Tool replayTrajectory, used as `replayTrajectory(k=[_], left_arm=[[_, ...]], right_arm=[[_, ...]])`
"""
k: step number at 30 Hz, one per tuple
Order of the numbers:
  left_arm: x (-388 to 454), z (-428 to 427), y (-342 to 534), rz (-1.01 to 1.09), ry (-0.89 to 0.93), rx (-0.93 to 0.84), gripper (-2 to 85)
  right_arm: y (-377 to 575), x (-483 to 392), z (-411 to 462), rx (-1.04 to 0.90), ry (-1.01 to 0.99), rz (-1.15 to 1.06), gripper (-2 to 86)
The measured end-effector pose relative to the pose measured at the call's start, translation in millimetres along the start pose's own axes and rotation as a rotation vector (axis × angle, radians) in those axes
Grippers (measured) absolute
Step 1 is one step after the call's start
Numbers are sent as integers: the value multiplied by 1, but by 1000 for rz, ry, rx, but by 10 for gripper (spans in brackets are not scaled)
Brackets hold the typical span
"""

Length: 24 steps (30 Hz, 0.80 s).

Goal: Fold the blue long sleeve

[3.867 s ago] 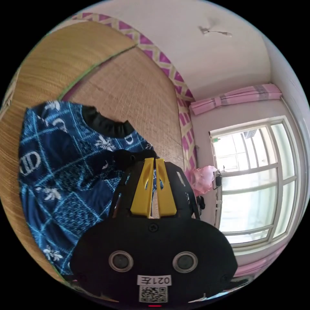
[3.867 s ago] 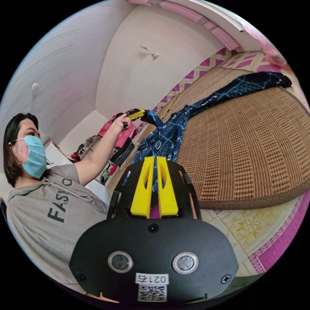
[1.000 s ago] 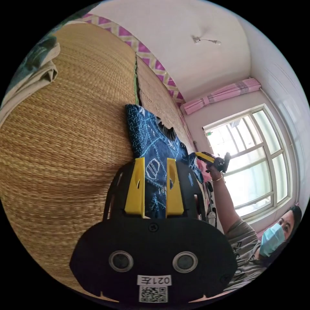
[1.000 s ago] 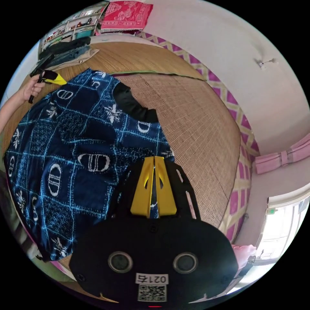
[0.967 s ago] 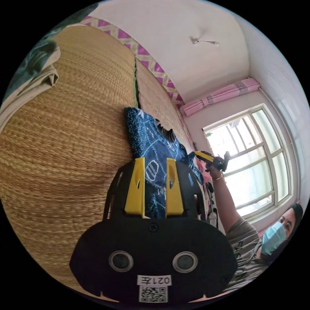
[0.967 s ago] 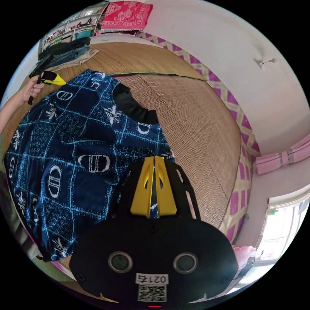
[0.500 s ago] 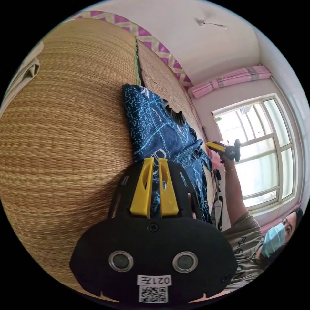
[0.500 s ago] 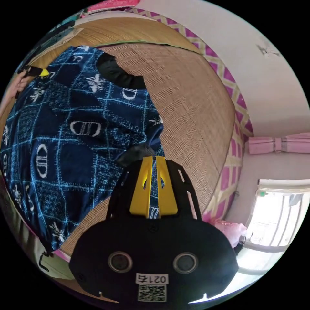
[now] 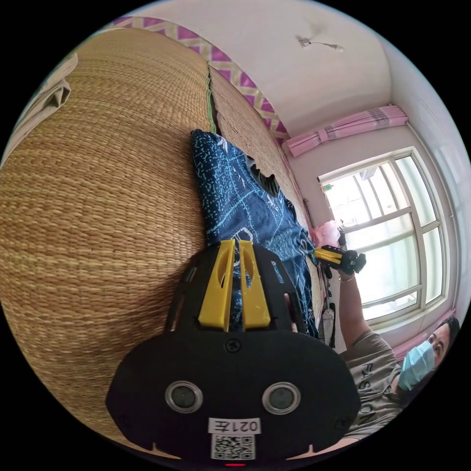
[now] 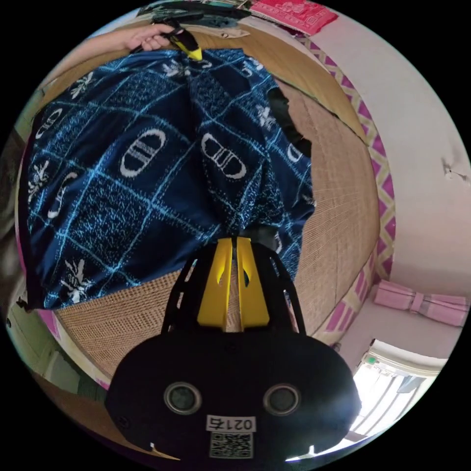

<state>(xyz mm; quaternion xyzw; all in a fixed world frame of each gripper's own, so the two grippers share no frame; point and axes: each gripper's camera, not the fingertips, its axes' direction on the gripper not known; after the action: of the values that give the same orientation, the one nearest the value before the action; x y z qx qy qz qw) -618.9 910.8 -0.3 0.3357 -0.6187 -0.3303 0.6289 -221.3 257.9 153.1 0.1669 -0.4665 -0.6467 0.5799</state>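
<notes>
Blue patterned knit long-sleeve top point(image 10: 147, 162) lies spread on the woven straw mat point(image 9: 98, 221), where my left tool point(image 9: 234, 244) has just clamped its side like my right tool point(image 10: 234, 240), so folding can start.

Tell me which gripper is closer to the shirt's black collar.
Right. The right gripper grips the blue shirt just below the black collar; the left gripper clamps the far side.
</notes>
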Motion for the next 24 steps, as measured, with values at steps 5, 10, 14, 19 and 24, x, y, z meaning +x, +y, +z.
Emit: replayTrajectory(k=[5,10,14,19,24], left_arm=[[0,2,2,7,1,1,-8],[-1,3,2,14,4,-5,-7],[-1,4,3,28,12,-5,-5],[1,3,7,49,-4,6,0],[-2,2,8,56,-2,7,3]], right_arm=[[72,-2,28,30,7,140,25],[214,40,33,32,-80,514,47],[395,64,68,259,-522,1177,94],[566,-6,103,609,-615,1808,113],[663,-56,145,700,-604,2131,134]])
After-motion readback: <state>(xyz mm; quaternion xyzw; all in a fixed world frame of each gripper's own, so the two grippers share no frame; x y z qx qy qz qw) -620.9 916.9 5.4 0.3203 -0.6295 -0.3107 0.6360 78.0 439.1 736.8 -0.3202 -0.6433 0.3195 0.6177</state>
